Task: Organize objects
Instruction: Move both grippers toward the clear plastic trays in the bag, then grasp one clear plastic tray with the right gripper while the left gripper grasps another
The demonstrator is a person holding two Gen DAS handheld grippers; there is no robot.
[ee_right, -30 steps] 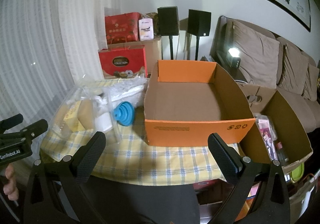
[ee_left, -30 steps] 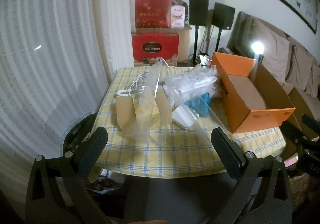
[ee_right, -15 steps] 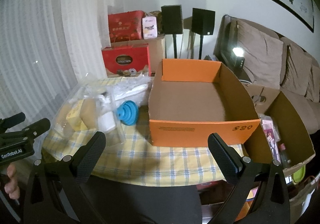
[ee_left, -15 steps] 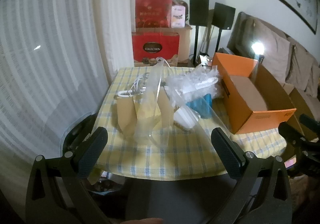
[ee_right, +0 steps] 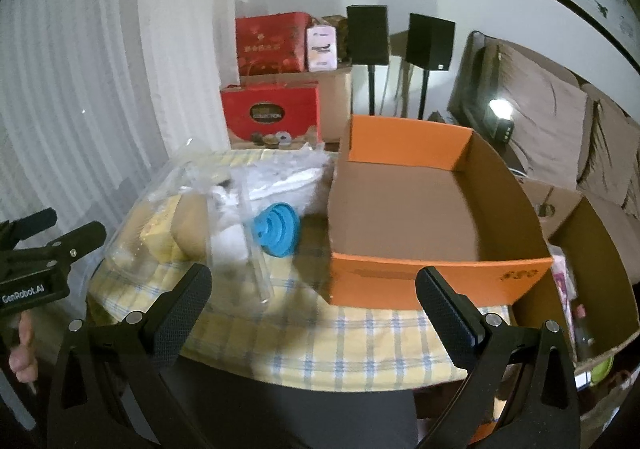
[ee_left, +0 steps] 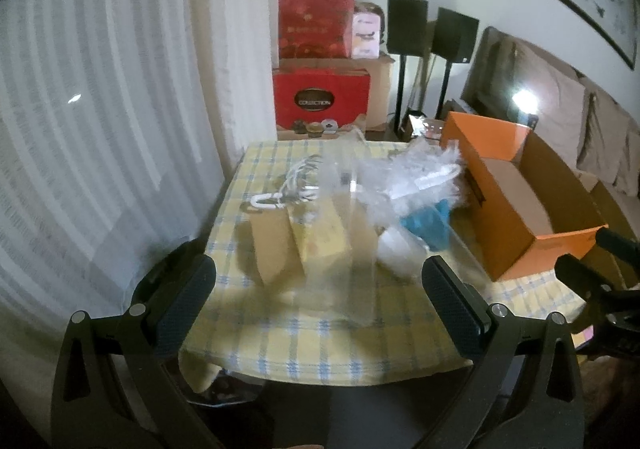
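The task looks to be at its very start. The orange box (ee_right: 404,217) stands on the right part of the tabletop (ee_right: 340,345), and its brown floor is bare: nothing has gone into it yet. Everything that seems meant for sorting lies in a loose heap just left of the box. In the right wrist view the heap holds a blue collapsible funnel (ee_right: 278,229) close to the box's left wall, a clear plastic bag (ee_right: 168,221) with a yellow packet and a tan one inside, and crumpled white plastic wrapping (ee_right: 280,181) behind the funnel. The left wrist view also shows a white cable (ee_left: 288,189) at the far left of the heap, toward the curtain.

The left hand-held gripper (ee_left: 320,309) is spread wide and holds nothing; it hangs near the front edge of the tabletop, facing the clear plastic bag but not touching it. The right hand-held gripper (ee_right: 312,313) is likewise wide open and empty, hanging before the front wall of the orange box.

So all of the work appears to be left: each item probably has to be picked from the heap and placed in the box. The bag nearest the left hand-held gripper seems the likely first pick, though its slack, slippery film may fold or slide in a grasp. The view is slightly blurred, so smaller items in the heap cannot be told apart.
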